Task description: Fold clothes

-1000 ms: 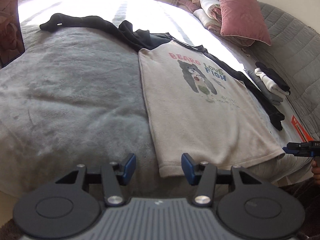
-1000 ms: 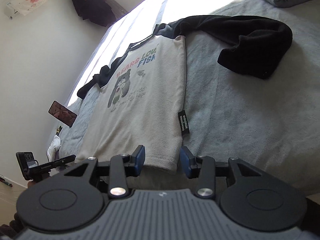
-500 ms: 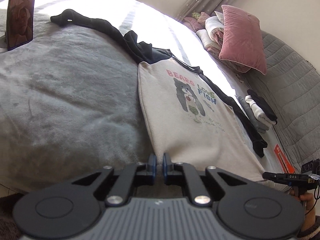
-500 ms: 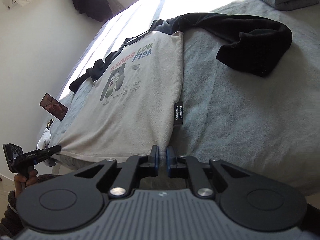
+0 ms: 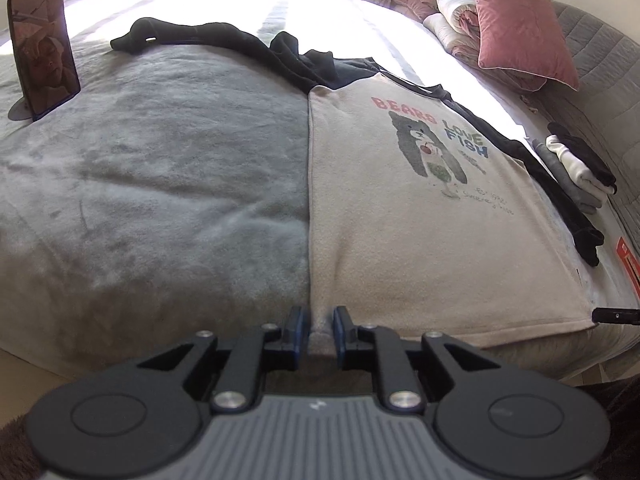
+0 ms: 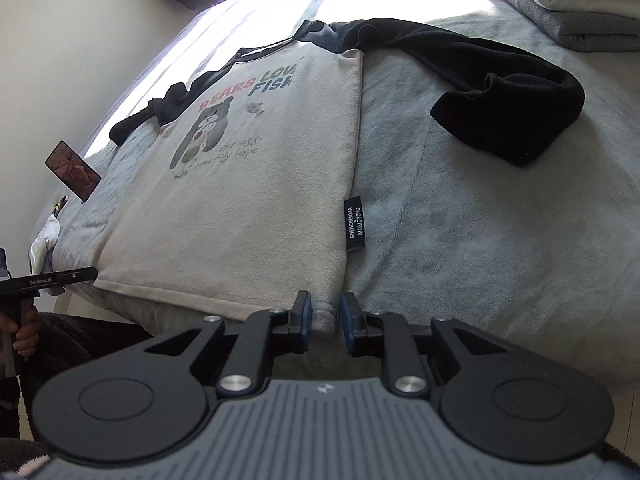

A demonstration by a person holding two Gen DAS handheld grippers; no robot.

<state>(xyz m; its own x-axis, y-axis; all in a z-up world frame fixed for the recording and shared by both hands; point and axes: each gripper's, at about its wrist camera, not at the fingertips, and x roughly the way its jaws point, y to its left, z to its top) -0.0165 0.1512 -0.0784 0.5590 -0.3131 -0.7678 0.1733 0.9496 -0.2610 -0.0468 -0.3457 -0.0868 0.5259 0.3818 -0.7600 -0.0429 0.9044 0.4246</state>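
Left wrist view: the left tool (image 5: 320,332) sits at the near edge of the bed (image 5: 160,184), its two blue-padded fingers pinched on the near left hem corner of the sweatshirt (image 5: 424,224). A small fold of cream cloth shows between the pads. The sweatshirt lies flat, print side up, on the grey blanket toward the bed's right side, its hem at the near edge and its collar toward the far side. One black sleeve (image 5: 224,40) trails off to the far left; the other runs along the garment's right edge. A phone (image 5: 42,46) stands propped near the bed's far left corner. A pink pillow (image 5: 520,20) leans at the far right corner, and a small stack of folded clothes (image 5: 576,168) lies along the right edge. The tip of the other tool shows at the hem's right corner.

Right wrist view: the right tool (image 6: 325,320) is clamped on the near right hem corner of the sweatshirt (image 6: 240,200), cream cloth bunched between its pads. A black side label (image 6: 354,223) sticks out from the right seam just beyond. The right sleeve (image 6: 516,96) bends back on the blanket. The left tool (image 6: 52,278) reaches the hem's opposite corner
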